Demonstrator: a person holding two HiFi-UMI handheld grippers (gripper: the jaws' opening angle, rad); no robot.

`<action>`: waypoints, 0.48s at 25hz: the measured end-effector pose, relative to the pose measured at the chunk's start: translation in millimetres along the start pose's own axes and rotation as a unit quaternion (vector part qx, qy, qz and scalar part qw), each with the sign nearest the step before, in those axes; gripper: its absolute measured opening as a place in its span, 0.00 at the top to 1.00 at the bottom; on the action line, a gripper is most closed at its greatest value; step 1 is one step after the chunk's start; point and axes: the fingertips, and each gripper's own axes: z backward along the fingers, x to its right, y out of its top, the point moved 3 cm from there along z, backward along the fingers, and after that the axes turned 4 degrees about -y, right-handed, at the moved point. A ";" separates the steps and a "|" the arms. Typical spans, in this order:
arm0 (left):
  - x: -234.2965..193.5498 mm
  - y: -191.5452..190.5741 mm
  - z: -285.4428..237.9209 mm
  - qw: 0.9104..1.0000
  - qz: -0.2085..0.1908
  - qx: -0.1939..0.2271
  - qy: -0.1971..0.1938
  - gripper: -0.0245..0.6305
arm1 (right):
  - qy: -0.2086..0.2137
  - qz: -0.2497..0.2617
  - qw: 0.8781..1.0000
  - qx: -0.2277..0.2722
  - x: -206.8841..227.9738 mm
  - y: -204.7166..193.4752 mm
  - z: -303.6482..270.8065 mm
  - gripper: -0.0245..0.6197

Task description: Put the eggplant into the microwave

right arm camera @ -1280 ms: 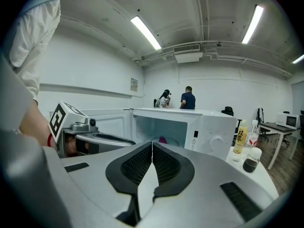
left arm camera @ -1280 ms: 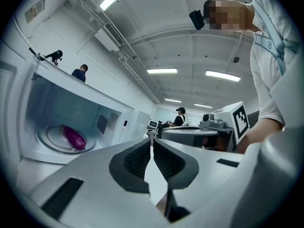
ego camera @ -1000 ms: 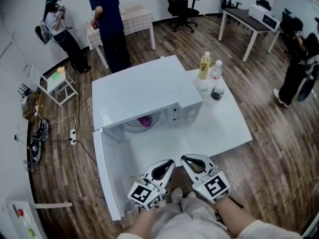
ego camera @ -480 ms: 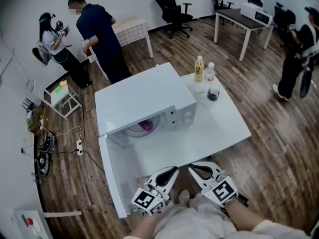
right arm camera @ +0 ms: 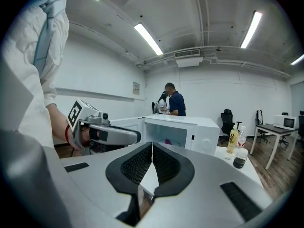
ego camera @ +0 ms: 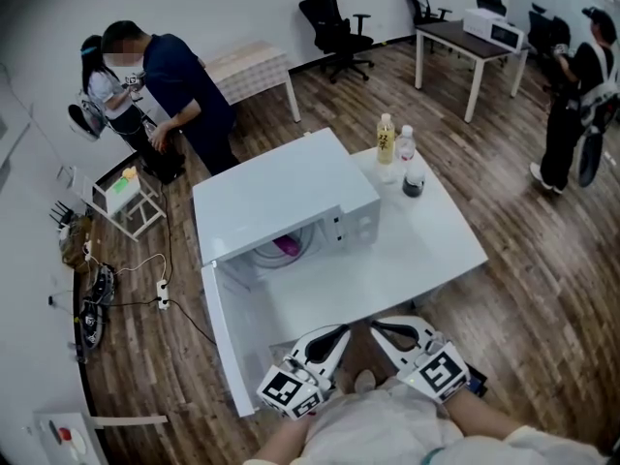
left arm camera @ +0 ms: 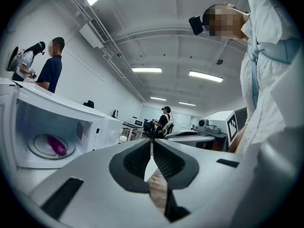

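Observation:
The purple eggplant (ego camera: 287, 246) lies on the glass turntable inside the white microwave (ego camera: 291, 187), whose door (ego camera: 225, 332) hangs wide open to the left. In the left gripper view the eggplant (left arm camera: 57, 145) shows in the cavity at the left. My left gripper (ego camera: 337, 331) and right gripper (ego camera: 375, 326) hover side by side near my body, well short of the microwave. Both are shut and empty, with the left gripper's (left arm camera: 152, 145) and the right gripper's (right arm camera: 152, 147) jaws touching. From the right gripper view, the microwave (right arm camera: 194, 127) stands straight ahead.
The microwave sits on a white table (ego camera: 441, 250). A yellow bottle (ego camera: 386, 139), a clear bottle (ego camera: 406, 143) and a small dark jar (ego camera: 414, 182) stand at its far right corner. Two people (ego camera: 174, 85) stand beyond the table; another person (ego camera: 572, 105) stands far right.
Both grippers have drawn back from the microwave toward my body, still shut. The microwave door stays open and the eggplant stays inside. The people behind have shifted.

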 end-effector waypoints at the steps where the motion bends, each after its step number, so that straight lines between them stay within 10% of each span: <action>1: 0.9 0.4 -0.2 1.000 -0.001 0.001 -0.001 0.93 | -0.002 -0.002 1.000 0.002 1.2 0.4 0.6 0.91; 12: 2.9 9.2 -4.6 1.000 -0.011 0.006 -0.007 0.93 | -0.012 -0.002 1.000 0.002 6.5 3.6 1.9 0.91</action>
